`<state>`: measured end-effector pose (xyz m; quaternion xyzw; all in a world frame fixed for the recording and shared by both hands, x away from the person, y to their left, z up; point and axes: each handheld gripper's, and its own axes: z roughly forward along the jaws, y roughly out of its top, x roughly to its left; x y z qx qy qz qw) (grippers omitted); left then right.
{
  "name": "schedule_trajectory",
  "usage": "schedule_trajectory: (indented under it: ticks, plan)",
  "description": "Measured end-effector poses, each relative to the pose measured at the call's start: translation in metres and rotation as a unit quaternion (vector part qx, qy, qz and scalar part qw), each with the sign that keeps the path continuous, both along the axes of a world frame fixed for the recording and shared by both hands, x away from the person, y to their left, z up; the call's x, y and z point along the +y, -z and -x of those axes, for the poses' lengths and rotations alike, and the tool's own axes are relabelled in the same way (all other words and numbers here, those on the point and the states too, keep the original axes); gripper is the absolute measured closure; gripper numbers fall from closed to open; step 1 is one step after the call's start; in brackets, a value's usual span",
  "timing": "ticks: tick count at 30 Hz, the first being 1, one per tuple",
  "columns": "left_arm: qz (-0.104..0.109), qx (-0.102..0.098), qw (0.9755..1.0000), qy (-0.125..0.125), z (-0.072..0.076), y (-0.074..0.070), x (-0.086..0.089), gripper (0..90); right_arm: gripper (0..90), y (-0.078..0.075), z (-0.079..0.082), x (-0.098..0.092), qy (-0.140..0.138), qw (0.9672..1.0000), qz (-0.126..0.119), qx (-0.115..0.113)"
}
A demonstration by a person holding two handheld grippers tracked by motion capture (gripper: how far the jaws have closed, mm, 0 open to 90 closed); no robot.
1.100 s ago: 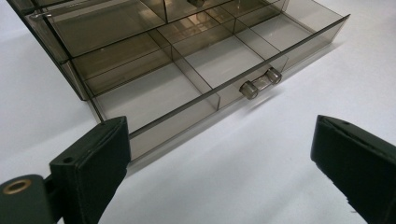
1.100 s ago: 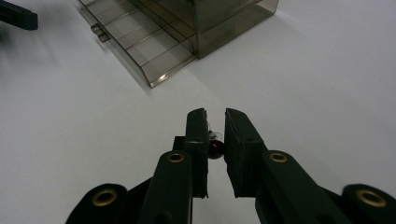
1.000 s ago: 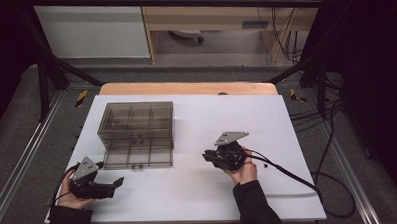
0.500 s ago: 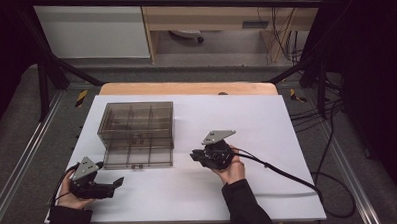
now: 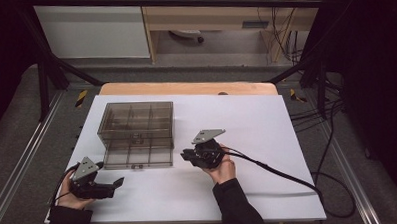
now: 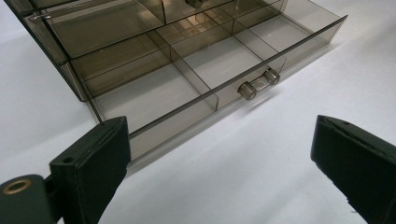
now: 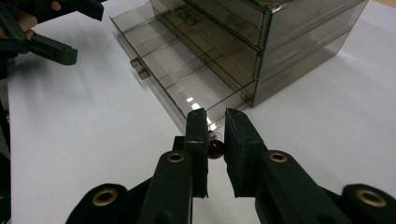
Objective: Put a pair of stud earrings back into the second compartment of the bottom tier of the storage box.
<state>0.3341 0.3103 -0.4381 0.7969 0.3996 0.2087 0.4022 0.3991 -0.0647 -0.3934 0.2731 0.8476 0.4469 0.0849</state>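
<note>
A smoky see-through drawer cabinet (image 5: 136,114) stands on the white table, left of centre. Its bottom drawer (image 5: 137,158) is pulled out, and its divided compartments (image 7: 187,88) look bare. The drawer's small clear handle (image 6: 258,84) faces my left gripper (image 6: 219,128). That gripper's jaws stand wide apart with nothing between them, and it rests near the front left edge (image 5: 114,187). My right gripper (image 7: 215,115) is shut on a small dark-red ball (image 7: 215,148). It hovers just off the drawer's right front corner (image 5: 184,155).
The white table top (image 5: 267,124) lies on a wooden board. A black cable (image 5: 278,171) trails right from the right gripper and off the table edge. In the right gripper view, the left gripper (image 7: 77,30) shows far off beyond the drawer.
My right gripper has moved left, closer to the open drawer's right corner, still holding the ball. The left gripper and the drawer have stayed put.
</note>
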Motion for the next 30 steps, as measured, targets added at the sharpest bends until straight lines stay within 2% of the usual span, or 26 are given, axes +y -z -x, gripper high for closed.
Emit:
schedule_trajectory:
  ticks: [30]
  plan:
    - [0.001, 0.001, 1.0000, 0.000, 0.000, 0.000, 0.000, 5.0, 80.2, 0.002, -0.009, 0.046, -0.026, 0.9996, -0.009, 0.001]
